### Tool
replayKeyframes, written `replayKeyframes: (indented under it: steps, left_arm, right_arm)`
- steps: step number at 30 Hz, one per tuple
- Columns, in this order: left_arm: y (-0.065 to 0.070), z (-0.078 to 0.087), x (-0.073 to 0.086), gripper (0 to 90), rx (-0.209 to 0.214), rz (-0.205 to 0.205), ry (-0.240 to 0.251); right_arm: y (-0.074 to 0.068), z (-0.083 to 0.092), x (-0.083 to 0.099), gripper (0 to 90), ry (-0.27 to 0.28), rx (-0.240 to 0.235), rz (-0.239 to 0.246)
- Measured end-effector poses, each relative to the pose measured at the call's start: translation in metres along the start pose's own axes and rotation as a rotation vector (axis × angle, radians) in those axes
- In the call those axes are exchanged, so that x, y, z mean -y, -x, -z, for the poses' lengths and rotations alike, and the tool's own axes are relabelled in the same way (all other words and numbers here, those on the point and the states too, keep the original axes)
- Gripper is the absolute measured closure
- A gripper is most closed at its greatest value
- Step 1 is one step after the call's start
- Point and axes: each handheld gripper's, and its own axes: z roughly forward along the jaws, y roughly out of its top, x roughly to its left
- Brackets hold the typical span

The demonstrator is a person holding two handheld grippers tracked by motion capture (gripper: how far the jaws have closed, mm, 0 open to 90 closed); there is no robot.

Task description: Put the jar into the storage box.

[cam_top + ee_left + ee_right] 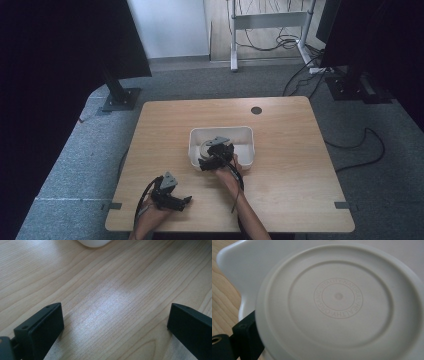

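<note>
Right gripper: the right gripper (216,156) sits at the near left part of the white rectangular plastic bin (247,134), centre of the high view, with the person's right hand (229,172) behind it.
Its hold: in the right gripper view a round, off-white plastic plate (342,305) with moulded rings and lettering on its underside covers nearly the whole frame; one black jaw shows at lower left, pressed against the plate's edge. I take it the gripper is clamped on the plate's rim, though the second jaw is hidden behind the plate.
Plate's place: tilted, underside to the camera, over the bin's interior; in the high view a pale curved edge (204,148) shows just left of the gripper, inside the bin.
Left gripper: the left gripper (172,197) lies low at the lower left of the high view, well apart from the bin, jaws spread wide over bare wood and holding nothing.
Table: the light wooden table (285,165) carries the bin and the two grippers.
Progress: my guess is that the plate is at the bin mid-handling, either going in or coming out; I cannot tell which. Releasing it or lifting it clear is left.
</note>
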Motion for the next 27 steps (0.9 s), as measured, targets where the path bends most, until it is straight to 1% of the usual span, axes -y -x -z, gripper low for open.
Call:
replayKeyframes:
  steps: [7, 10, 20, 27]
  left_arm:
    - [0.0, 0.0, 0.0, 0.3, 0.0, 0.0, 0.0]
    - [0.0, 0.0, 0.0, 0.3, 0.0, 0.0, 0.0]
    - [0.0, 0.0, 0.0, 0.2, 0.0, -0.002, 0.0]
    - [0.0, 0.0, 0.0, 0.2, 0.001, -0.002, 0.0]
  right_arm:
    - [0.0, 0.007, 0.0, 2.7, 0.022, -0.004, 0.007]
    - [0.0, 0.01, 0.0, 2.7, 0.027, 0.0, 0.023]
    - [0.0, 0.025, -0.001, 3.6, 0.062, -0.011, 0.036]
    - [-0.002, 0.033, -0.001, 3.6, 0.073, -0.006, 0.046]
